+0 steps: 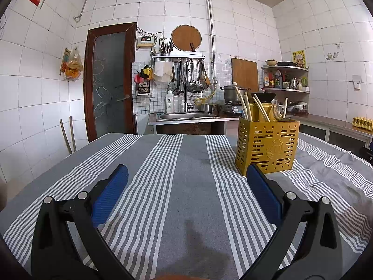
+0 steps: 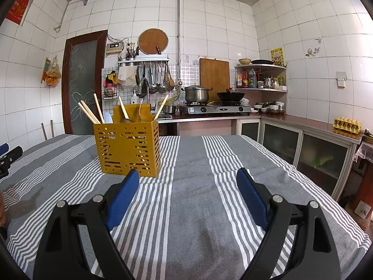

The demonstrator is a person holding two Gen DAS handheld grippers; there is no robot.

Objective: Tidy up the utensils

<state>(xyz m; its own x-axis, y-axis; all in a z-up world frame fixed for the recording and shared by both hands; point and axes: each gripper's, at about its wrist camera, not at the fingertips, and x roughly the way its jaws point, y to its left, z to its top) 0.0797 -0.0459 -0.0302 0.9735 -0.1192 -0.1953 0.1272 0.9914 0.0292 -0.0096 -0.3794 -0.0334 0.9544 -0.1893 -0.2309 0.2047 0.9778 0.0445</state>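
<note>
We see a table under a grey tablecloth [image 1: 186,163] with white stripes, and on it a single container: a yellow utensil holder [image 1: 268,147], upright, square-sided, its walls pierced with rows of slots and a round emblem on the face turned to the left camera. In the left wrist view it stands right of centre, just beyond the right fingertip; in the right wrist view it stands left of centre, just beyond the left fingertip. So it sits between our two grippers and a little ahead of both.

Going left to right inside the holder, we find pale wooden chopsticks [image 2: 89,113] leaning out to the left, then a white utensil whose kind we cannot tell, then more sticks leaning across the middle, and in the left view pale forks [image 1: 276,110] toward the right side. Which compartment each occupies we cannot tell.

Our left gripper [image 1: 186,171] hangs low over the cloth with its blue pads [image 1: 109,196] spread wide and nothing between them. Our right gripper [image 2: 187,175] is the same: jaws wide apart, only striped cloth between them, touching nothing.
</note>
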